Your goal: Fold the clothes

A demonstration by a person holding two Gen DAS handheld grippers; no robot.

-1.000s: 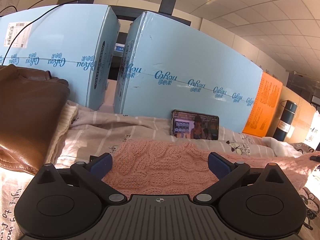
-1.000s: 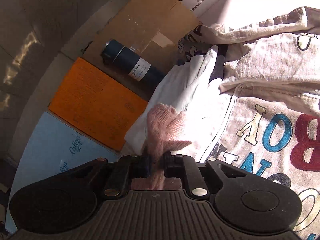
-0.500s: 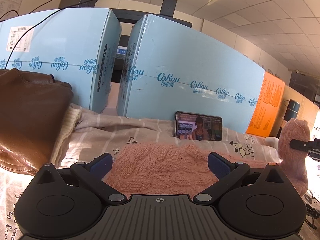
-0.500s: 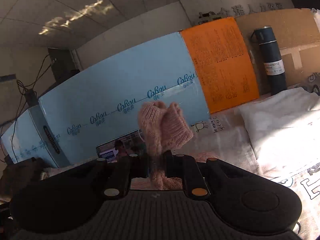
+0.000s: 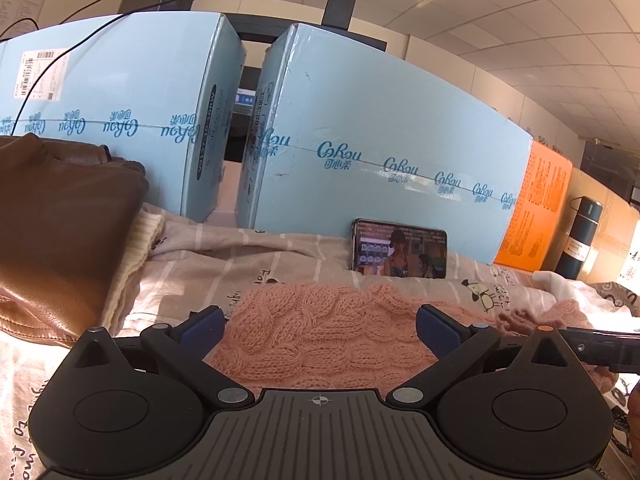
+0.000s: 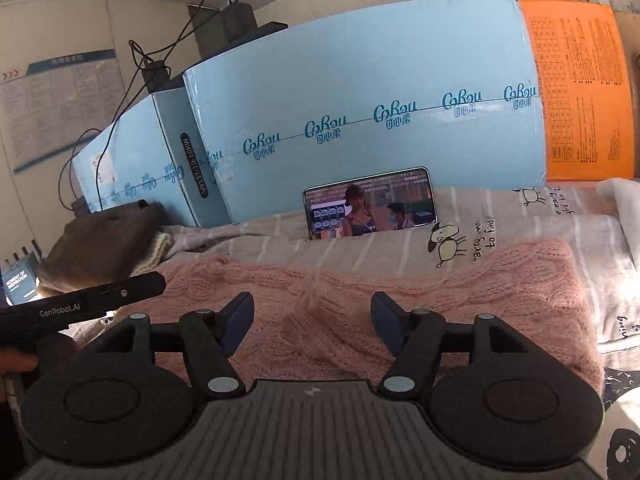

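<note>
Through the left wrist camera I see my left gripper [image 5: 319, 330] with its jaws spread wide and nothing between them, poised low over the pink knitted sweater [image 5: 320, 332], which lies flat on a striped bedsheet [image 5: 248, 256] printed with cartoon dogs. To the left sits a folded brown leather jacket [image 5: 60, 232] on top of a cream knit [image 5: 134, 256]. A phone [image 5: 399, 249] with its screen lit leans against the light blue cartons [image 5: 384, 168] behind the bed, and further right stand an orange box [image 5: 536, 208] and a dark flask [image 5: 580, 238]. Through the right wrist camera my right gripper [image 6: 312, 324] is likewise spread apart and holding nothing, hovering over the near part of the same sweater [image 6: 400, 280], which stretches across the sheet [image 6: 500, 216] in front of the phone [image 6: 370, 202]. The black body of the left gripper [image 6: 80, 302] pokes in from the left edge, with the brown jacket [image 6: 104, 240] lying beyond it.
</note>
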